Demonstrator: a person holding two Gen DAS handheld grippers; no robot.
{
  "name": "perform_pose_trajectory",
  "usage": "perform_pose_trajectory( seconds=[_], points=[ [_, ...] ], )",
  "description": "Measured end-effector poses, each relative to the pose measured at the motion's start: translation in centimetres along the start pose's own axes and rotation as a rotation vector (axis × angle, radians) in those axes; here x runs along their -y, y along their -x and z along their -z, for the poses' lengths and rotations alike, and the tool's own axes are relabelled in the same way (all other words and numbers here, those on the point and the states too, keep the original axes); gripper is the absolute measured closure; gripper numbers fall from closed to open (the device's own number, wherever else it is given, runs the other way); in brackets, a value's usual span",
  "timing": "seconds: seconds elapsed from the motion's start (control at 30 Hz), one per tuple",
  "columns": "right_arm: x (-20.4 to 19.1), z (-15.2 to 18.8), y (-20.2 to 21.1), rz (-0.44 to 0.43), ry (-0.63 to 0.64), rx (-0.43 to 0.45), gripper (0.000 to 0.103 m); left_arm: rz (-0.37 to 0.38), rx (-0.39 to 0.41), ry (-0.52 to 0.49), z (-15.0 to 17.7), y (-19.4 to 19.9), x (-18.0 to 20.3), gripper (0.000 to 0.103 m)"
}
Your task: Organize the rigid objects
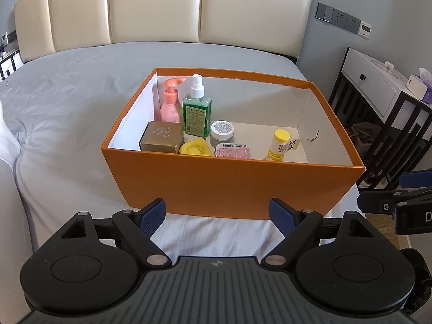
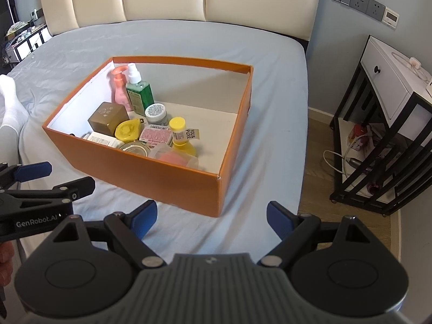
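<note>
An orange box stands open on the bed. Inside are a pink pump bottle, a green spray bottle, a gold box, a silver-lidded jar, a yellow disc, a pink tin and a small yellow bottle. My left gripper is open and empty in front of the box. My right gripper is open and empty near the box's right corner.
The box sits on a pale blue sheet before a cream headboard. A white-and-black nightstand stands right of the bed, with cables on its lower shelf. The right side of the box floor is bare.
</note>
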State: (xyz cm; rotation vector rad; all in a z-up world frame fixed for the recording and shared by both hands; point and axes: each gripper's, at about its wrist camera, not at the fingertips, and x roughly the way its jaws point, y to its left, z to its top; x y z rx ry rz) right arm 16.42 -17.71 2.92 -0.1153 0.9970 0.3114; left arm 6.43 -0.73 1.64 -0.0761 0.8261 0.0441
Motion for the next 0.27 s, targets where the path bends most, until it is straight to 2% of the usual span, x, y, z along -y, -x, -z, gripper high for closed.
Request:
perform_pose_trajectory(
  seconds=[0.27],
  points=[
    [0.38,0.11,0.29,-0.014,-0.02,0.001,0.016,0.005,0.013,-0.004,0.02,0.61,0.44,0.002]
  ],
)
